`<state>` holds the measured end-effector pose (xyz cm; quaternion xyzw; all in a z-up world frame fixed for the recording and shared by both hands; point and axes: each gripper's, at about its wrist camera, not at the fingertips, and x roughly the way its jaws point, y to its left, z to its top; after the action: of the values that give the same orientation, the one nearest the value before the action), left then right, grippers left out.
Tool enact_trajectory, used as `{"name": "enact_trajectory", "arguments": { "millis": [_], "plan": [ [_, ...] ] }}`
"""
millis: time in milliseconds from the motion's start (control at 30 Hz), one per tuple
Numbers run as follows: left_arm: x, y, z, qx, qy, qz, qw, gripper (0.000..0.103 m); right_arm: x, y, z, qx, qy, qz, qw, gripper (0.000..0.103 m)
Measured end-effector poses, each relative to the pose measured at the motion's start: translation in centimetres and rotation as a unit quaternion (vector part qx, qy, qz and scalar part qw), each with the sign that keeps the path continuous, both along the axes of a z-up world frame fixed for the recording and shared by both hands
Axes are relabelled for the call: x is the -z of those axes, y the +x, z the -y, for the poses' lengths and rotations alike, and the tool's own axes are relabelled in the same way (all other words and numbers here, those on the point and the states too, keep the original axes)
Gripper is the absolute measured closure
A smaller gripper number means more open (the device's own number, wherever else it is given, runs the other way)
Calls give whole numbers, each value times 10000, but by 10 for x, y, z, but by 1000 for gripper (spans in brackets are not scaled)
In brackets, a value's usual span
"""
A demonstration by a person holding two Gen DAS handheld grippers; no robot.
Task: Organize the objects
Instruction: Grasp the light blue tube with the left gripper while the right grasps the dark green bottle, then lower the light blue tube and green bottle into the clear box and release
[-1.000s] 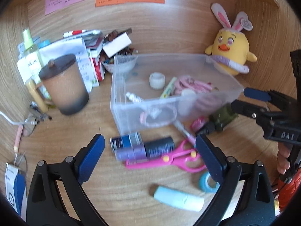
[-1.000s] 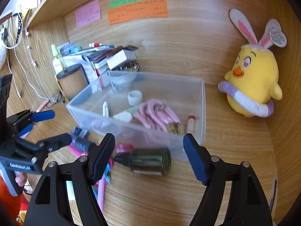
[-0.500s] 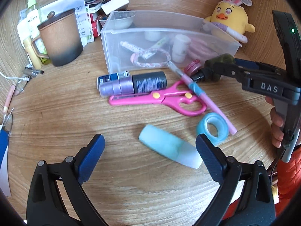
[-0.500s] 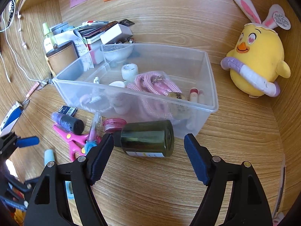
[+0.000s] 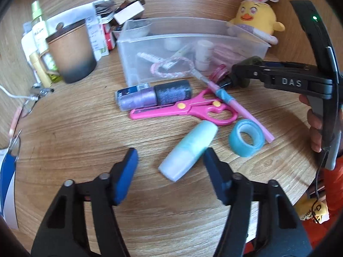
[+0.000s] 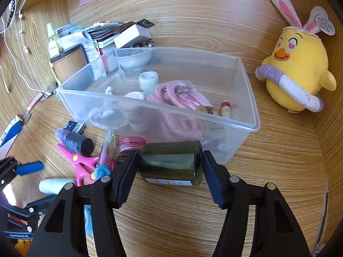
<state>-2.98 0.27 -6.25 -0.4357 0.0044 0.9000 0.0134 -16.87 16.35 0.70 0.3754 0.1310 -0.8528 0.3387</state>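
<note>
Objects lie scattered on a wooden desk (image 5: 75, 141) in front of a clear plastic bin (image 6: 246, 90). Nearest, the left gripper (image 5: 169, 160) hovers with its jaws part-way open around the near end of a pale blue tube (image 5: 188, 150) lying on the wood; the right pad looks to be touching the tube, the left pad stands apart from it. Just right of the tube sits a roll of blue tape (image 5: 246, 138). Beyond them lie pink scissors (image 5: 184, 109), with a pink pen (image 5: 227, 98) crossing the handles, and a purple and black bottle (image 5: 154, 95) on its side just behind the blades. Farther right, the right gripper (image 6: 169, 163) brackets a dark green bottle (image 6: 171, 162) that lies on its side just in front of the bin's near wall; both pads appear to touch its ends, though a firm grip cannot be confirmed. A pink lid (image 6: 131, 144) rests just left of that bottle. Inside the bin are a pink rope (image 6: 180, 96) and a white roll (image 6: 149, 80). Left of the bin stands a brown cup (image 5: 70, 51); at far right sits a yellow chick plush (image 6: 298, 72).
</note>
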Motion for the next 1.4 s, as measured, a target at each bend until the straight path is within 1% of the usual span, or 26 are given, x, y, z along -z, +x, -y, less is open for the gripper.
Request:
{"name": "enact_trajectory", "arguments": {
  "millis": [33, 67, 133, 233, 333, 467, 633, 800, 1000, 1133, 1233, 1400],
  "plan": [
    [-1, -2, -2, 74, -2, -20, 10000, 55, 0, 0, 0, 7, 10, -15, 10000, 47],
    [-1, -3, -4, 136, -7, -38, 9999, 58, 0, 0, -1, 30, 16, -33, 10000, 47],
    [-1, -4, -7, 235, -8, -71, 9997, 69, 0, 1, -3, 44, 17, -37, 10000, 48],
    [-1, -4, -10, 338, -25, -101, 9994, 79, -2, 3, -10, 87, -36, -28, 10000, 48],
    [-2, -6, -11, 326, -19, -106, 9994, 79, -5, 6, -19, 146, -112, -34, 9998, 48],
    [-6, -7, -7, 286, 239, -121, 9992, 79, -12, 12, -30, 193, -259, -45, 9995, 48],
    [-22, -6, -6, 270, 174, -386, 9987, 79, -24, 21, -39, 222, -414, -151, 9988, 48],
    [-44, -10, -3, 227, 172, -706, 9971, 79, -41, 28, -47, 232, -653, -296, 9972, 48],
    [-70, -25, 8, 141, 216, -1098, 9936, 79, -63, 30, -52, 309, -938, -483, 9939, 48],
    [-83, -40, 13, 97, 226, -1264, 9917, 79, -75, 28, -51, 367, -1082, -597, 9917, 48],
    [-89, -53, 16, 101, 253, -1296, 9912, 79, -83, 24, -50, 416, -1190, -647, 9899, 48],
    [-91, -75, 19, 164, 365, -1185, 9921, 79, -92, 13, -43, 490, -1204, -750, 9887, 48]
  ]
}}
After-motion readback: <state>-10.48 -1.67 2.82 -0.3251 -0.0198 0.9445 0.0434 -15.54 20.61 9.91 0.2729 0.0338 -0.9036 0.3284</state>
